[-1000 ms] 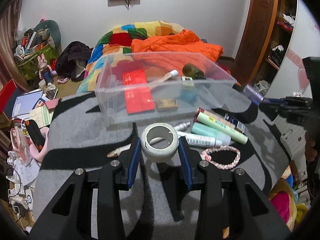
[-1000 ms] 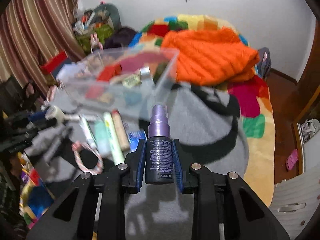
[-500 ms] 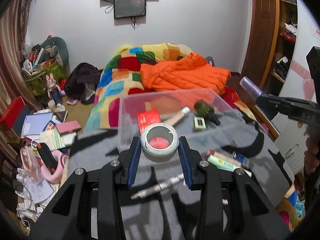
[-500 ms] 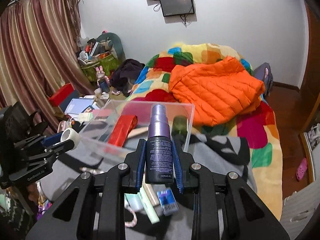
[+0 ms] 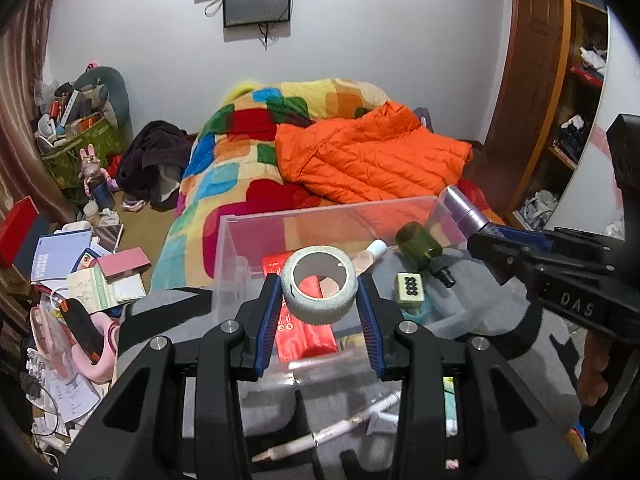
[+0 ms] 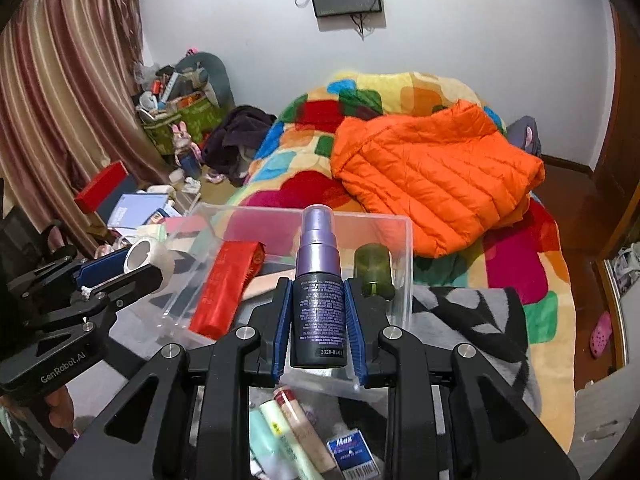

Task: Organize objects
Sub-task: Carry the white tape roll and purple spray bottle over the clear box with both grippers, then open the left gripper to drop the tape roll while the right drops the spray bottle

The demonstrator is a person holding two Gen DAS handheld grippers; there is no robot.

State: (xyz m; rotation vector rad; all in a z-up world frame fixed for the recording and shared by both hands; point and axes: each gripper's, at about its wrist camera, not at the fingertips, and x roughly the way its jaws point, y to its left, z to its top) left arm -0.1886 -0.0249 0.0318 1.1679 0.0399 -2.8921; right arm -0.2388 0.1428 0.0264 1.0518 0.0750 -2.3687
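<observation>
At the centre of the left wrist view, the left gripper (image 5: 319,307) is clamped across a roll of tape (image 5: 319,285), poised over the near edge of a clear plastic bin (image 5: 328,211). At the centre of the right wrist view, the right gripper (image 6: 319,318) is clamped on a dark spray bottle (image 6: 318,295) with a purple top, held upright above the same bin (image 6: 404,276). The tape looks light and slightly yielding, best squeezed across its outer rim; the bottle looks rigid, smooth and possibly slippery, best held at mid-body below the pump.
</observation>
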